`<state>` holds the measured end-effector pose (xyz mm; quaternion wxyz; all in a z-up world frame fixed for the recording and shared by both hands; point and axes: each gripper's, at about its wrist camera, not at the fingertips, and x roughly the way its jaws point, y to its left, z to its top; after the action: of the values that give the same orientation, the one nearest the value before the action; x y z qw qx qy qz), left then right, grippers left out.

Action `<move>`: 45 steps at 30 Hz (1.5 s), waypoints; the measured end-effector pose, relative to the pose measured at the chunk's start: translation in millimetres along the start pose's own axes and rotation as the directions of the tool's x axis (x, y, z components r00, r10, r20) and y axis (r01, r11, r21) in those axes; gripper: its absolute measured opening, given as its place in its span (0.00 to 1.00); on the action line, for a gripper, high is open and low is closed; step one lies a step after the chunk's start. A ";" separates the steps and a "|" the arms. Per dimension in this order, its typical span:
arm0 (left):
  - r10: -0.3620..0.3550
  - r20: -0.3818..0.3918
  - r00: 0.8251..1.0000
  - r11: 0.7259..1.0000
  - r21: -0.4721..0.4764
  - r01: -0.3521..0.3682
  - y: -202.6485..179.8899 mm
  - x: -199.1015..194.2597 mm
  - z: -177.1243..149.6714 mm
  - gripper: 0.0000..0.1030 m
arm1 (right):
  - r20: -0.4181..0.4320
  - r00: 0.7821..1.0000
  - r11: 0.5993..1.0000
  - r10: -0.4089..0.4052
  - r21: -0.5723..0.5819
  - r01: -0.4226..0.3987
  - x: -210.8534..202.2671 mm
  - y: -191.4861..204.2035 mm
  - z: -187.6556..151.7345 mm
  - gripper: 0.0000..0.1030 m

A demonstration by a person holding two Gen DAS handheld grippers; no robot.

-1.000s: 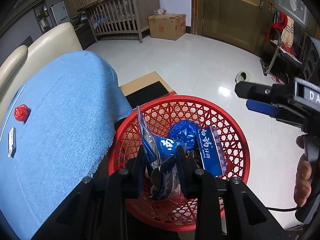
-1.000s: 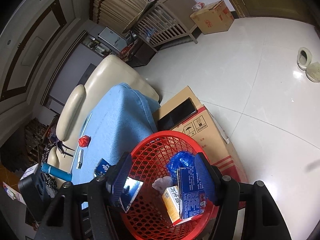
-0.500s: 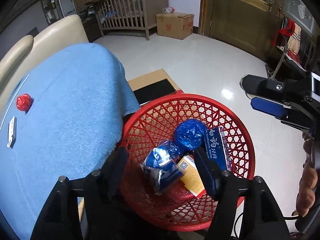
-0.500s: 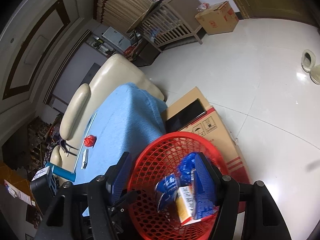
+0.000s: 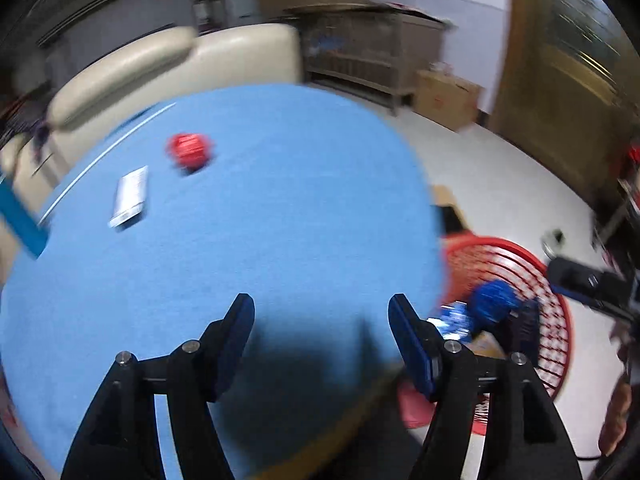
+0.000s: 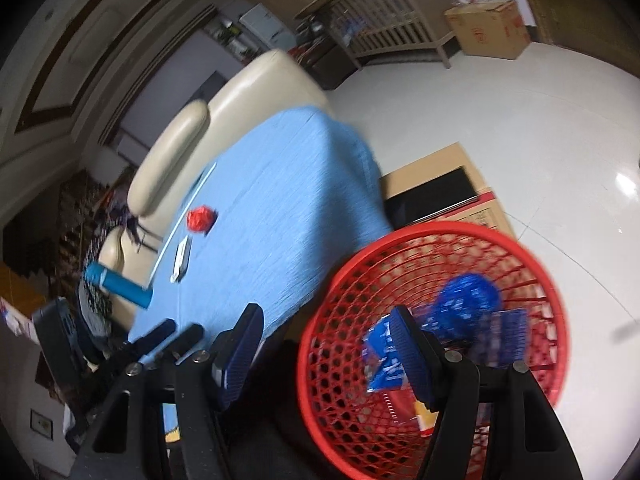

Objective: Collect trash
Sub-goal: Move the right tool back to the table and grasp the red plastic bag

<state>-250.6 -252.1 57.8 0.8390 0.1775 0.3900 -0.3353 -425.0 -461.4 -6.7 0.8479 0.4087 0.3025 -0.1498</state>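
Red wad point(image 5: 189, 151) on blue tabletop point(image 5: 280, 208) beside 1 white packet point(image 5: 130, 196): likely light, crushable, pinch midbody; left tongs point(image 5: 321, 312) just opened, empty; right tongs point(image 6: 326, 320) spread, empty.

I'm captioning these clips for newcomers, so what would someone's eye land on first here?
Probably the red mesh basket on the floor beside the table, loaded with blue wrappers. Next comes the bright blue tablecloth, where a crumpled red ball lies next to a small white packet. The left claw hangs open and empty over the cloth.
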 end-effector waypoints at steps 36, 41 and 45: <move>0.253 -0.058 0.966 0.882 -0.398 -0.255 216.7 19.3 -41.2 0.70 | -0.161 0.985 0.898 -0.057 -0.440 -0.020 254.6 254.1 93.7 0.67; 0.257 -0.075 0.964 0.879 -0.397 -0.265 223.0 23.0 -38.1 0.70 | -0.161 0.984 0.903 -0.081 -0.429 0.004 302.4 271.7 117.7 0.67; 0.251 -0.088 0.964 0.876 -0.404 -0.265 227.2 27.4 -34.5 0.70 | -0.182 0.977 0.899 -0.115 -0.437 0.025 334.9 278.3 124.1 0.67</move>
<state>-96.9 -82.6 22.9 0.8881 0.0525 0.4384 -0.1276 21.6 -388.1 8.0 0.8760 0.2124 0.4277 -0.0669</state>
